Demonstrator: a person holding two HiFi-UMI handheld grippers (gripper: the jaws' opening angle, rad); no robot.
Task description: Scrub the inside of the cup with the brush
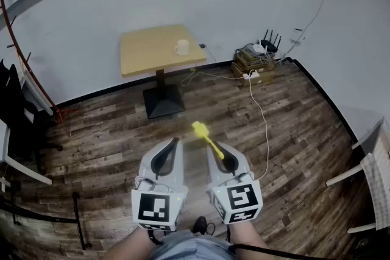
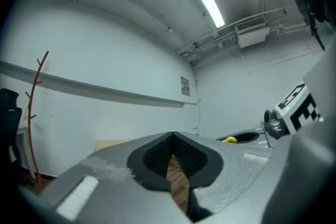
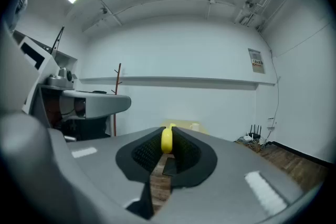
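Claws, 2: left claw point(image 1: 176, 142) closed together and empty, right claw point(image 1: 214, 147) clamped on 1 yellow plastic brush point(image 1: 207, 139); 1 white ceramic cup point(image 1: 182, 47) stands on the square wooden counter point(image 1: 146, 53), well apart ahead.

Your room: white walls point(image 1: 91, 15), plank floor point(image 1: 292, 149), square table point(image 1: 146, 49) by far wall, coat stand point(image 3: 115, 107) left, chair point(image 1: 365, 173) right, ceiling tube light point(image 2: 207, 0).

I see a small wooden table point(image 1: 149, 52) standing on the plank floor point(image 1: 103, 131). A white cup point(image 1: 182, 47) sits on it, near its right edge.
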